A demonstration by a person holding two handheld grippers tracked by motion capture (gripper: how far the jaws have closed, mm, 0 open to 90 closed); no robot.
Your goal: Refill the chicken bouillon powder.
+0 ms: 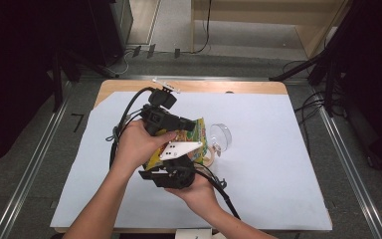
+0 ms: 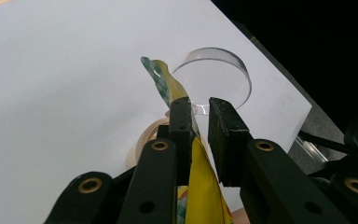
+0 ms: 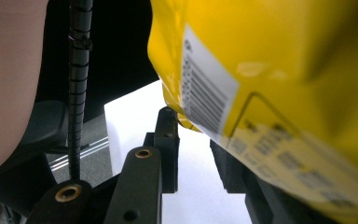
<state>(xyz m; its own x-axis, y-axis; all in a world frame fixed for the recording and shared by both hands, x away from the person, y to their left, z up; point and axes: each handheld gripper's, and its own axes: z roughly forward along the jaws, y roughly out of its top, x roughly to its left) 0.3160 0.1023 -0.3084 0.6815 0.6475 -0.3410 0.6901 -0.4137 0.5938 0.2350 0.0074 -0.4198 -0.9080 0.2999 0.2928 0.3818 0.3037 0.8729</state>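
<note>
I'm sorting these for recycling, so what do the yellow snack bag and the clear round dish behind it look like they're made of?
The yellow snack bag looks like thin glossy plastic film: it shines, creases, and carries a printed barcode. The clear round dish seems to be transparent hard plastic, possibly glass; the white table cover shows through it.

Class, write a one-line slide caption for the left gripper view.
Left gripper fingers straddle a yellow snack bag's edge above a clear round lid and tape roll.
</note>
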